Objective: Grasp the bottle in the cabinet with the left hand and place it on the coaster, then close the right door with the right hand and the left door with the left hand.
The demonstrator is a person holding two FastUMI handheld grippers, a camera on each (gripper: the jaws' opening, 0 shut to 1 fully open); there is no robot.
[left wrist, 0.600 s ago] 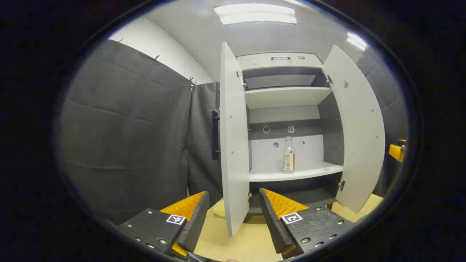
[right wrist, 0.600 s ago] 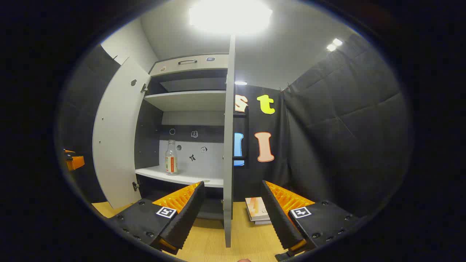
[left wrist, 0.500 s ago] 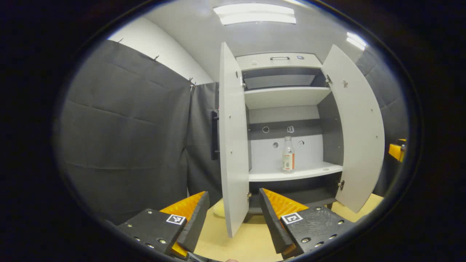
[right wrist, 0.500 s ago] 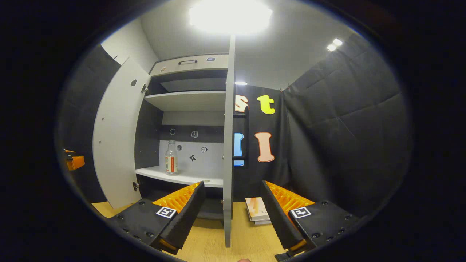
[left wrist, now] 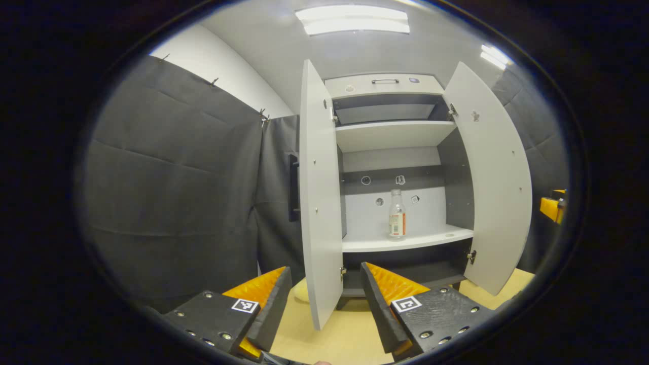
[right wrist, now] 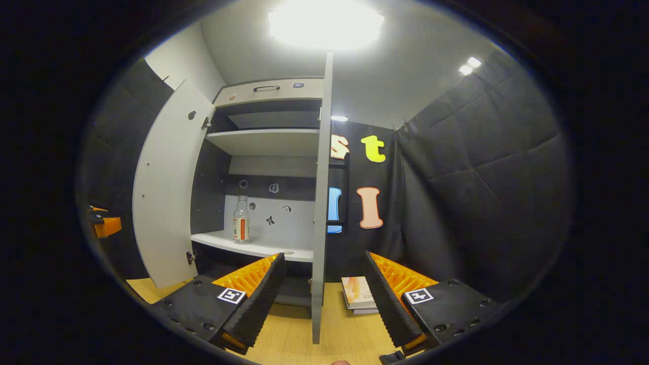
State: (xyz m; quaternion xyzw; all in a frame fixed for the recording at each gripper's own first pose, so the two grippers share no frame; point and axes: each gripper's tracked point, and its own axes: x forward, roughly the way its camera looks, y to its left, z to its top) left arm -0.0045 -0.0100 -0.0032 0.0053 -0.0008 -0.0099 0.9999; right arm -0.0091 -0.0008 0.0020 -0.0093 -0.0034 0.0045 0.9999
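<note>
In the left gripper view, the left gripper (left wrist: pixel 324 304) is spread wide and holds nothing, low over the table (left wrist: pixel 350 339). Ahead of it stands one cabinet (left wrist: pixel 390 167) with two doors, both swung open: the left door (left wrist: pixel 318 203) rises just beyond the gap between the fingers, the right door (left wrist: pixel 494 182) well off to the right. One bottle (left wrist: pixel 397 221) stands upright on the lower of two shelves (left wrist: pixel 405 241), ahead and slightly right.

In the right gripper view, the right gripper (right wrist: pixel 322 299) is also spread and empty. The right door's edge (right wrist: pixel 320 203) stands straight ahead between its fingers. The bottle (right wrist: pixel 241 220) is ahead to the left. Books (right wrist: pixel 357 296) lie on the table just beyond the right finger.
</note>
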